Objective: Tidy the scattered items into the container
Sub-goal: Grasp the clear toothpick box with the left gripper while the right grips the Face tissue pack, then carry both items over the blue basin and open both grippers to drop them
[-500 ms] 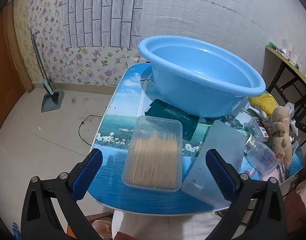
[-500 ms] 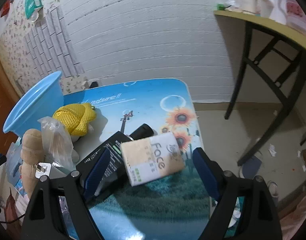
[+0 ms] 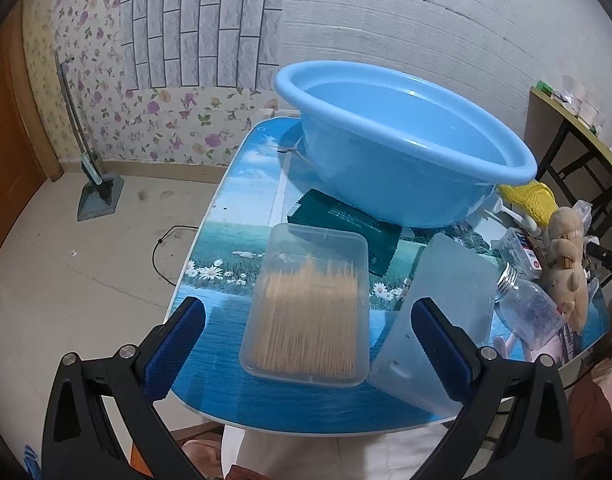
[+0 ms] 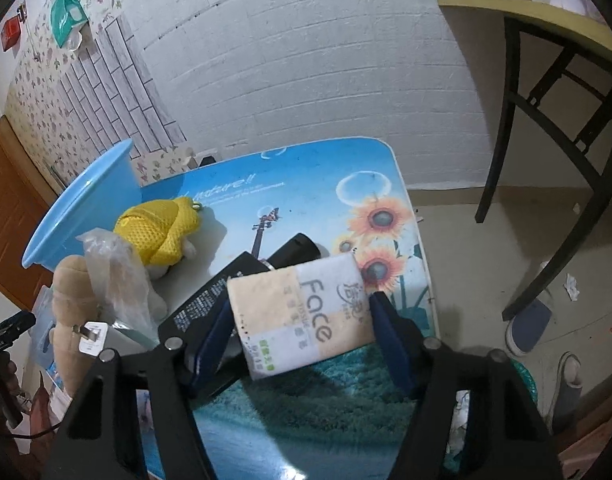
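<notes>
Right gripper (image 4: 302,330): closed in around the tissue pack (image 4: 302,318), blue pads against its two short ends; looks like a grip on it, though firmness of contact cannot be told.
Tissue pack: soft, printed "Face", lying askew over a black flat item (image 4: 210,300) near the right edge of the table (image 4: 306,184); taken across the short ends, probably because the soft wrap gives under the pads and seats well.
Left gripper (image 3: 306,336): spread wide, holding nothing, hovering at the near table edge with the toothpick box framed between its fingers.
Toothpick box (image 3: 306,308): clear, lidless, full of wooden picks, flat on the table; best lifted level, otherwise picks spill.
Loose lid (image 3: 437,316): translucent, tilted, just right of the box and partly behind the left gripper's right finger.
Container: blue basin (image 3: 401,140) at the far side of the table, seemingly holding nothing yet, so the tidying looks barely begun.
Under the basin: a dark green packet (image 3: 345,220), partly tucked beneath its near wall.
Other scatter: yellow mesh toy (image 4: 162,228), tan plush (image 3: 565,256), clear bottle (image 3: 529,308), crowded together between the basin and the tissue pack.
Likely next need: lift of the pack and a carry leftward over the toys to the basin.
</notes>
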Action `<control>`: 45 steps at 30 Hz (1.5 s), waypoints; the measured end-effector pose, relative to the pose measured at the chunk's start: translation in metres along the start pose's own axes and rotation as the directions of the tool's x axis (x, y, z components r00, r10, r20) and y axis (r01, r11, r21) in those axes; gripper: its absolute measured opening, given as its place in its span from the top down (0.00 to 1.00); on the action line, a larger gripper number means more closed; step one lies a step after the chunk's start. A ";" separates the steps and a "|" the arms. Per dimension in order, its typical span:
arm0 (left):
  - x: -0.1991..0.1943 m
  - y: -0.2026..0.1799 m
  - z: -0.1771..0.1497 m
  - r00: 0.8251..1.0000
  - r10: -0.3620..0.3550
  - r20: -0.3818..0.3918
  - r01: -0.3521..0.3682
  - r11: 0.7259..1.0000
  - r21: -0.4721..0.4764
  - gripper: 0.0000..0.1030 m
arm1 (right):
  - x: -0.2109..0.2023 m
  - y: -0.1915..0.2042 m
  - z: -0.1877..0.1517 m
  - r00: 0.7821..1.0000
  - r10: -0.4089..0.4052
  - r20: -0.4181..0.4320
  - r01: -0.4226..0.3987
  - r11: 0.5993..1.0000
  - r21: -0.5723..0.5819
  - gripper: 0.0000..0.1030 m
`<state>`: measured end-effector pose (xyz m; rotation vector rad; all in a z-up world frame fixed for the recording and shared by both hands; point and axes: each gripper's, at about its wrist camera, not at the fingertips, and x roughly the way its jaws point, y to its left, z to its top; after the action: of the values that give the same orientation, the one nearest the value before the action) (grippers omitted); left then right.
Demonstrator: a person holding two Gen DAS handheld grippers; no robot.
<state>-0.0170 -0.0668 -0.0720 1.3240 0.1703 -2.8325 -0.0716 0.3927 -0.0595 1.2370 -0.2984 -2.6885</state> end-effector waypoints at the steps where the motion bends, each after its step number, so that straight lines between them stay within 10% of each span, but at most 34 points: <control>1: 0.001 0.000 -0.001 1.000 0.002 0.000 -0.002 1.000 0.002 0.00 | -0.002 0.001 0.000 1.000 0.000 0.005 0.000 1.000 -0.001 0.35; 7: 0.002 0.003 -0.003 1.000 -0.008 0.013 0.008 1.000 0.000 0.00 | -0.022 0.021 0.003 0.998 0.033 0.052 -0.032 0.999 -0.028 0.35; 13: 0.007 0.009 -0.002 1.000 -0.008 0.003 0.008 1.000 0.029 0.25 | -0.037 0.048 0.005 0.994 0.074 0.079 -0.068 0.995 -0.076 0.35; 26: 0.026 0.016 -0.001 0.997 -0.072 0.005 0.072 0.997 0.030 0.26 | -0.044 0.102 0.003 0.989 0.137 0.063 -0.125 0.978 -0.164 0.35; 28: 0.025 0.014 0.000 0.996 -0.093 0.013 0.092 0.995 0.049 0.40 | -0.043 0.108 0.002 0.988 0.142 0.056 -0.131 0.977 -0.168 0.35; 45: -0.029 0.022 0.035 0.981 -0.139 0.134 0.136 0.990 0.033 0.40 | -0.039 0.181 0.021 0.967 0.252 0.023 -0.237 0.935 -0.266 0.35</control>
<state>-0.0236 -0.0934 -0.0298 1.1603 0.2367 -3.0365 -0.0503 0.2288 0.0269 0.9781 -0.0922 -2.4560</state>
